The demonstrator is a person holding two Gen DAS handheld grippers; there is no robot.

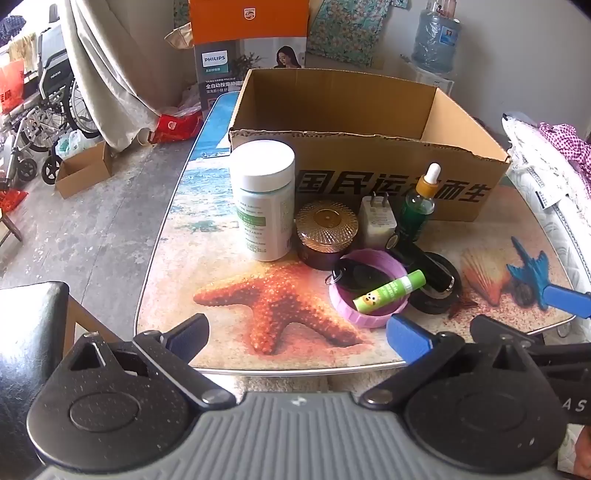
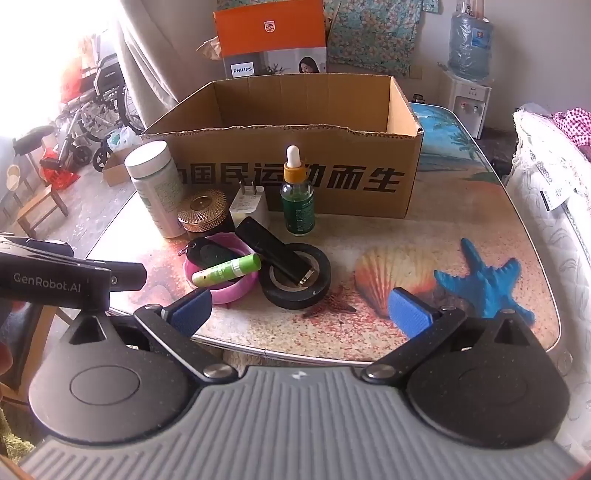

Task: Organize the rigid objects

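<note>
While hidden leftward, the water dispenser (image 2: 466, 107) shows rightward.

You stand in lived-in home room, used partly for storage. Signs: low table (image 2: 461, 206) with beach-print top; folded wheelchair (image 1: 48, 110) parked on bare concrete floor; water dispenser (image 2: 467, 99) with big bottle in corner; floral cloth (image 2: 373, 33) hanging on wall; beige curtain (image 1: 99, 74) at bright opening; bedding (image 2: 546, 206) piled at your right; orange appliance carton (image 1: 249, 40) and small open boxes on floor.
</note>
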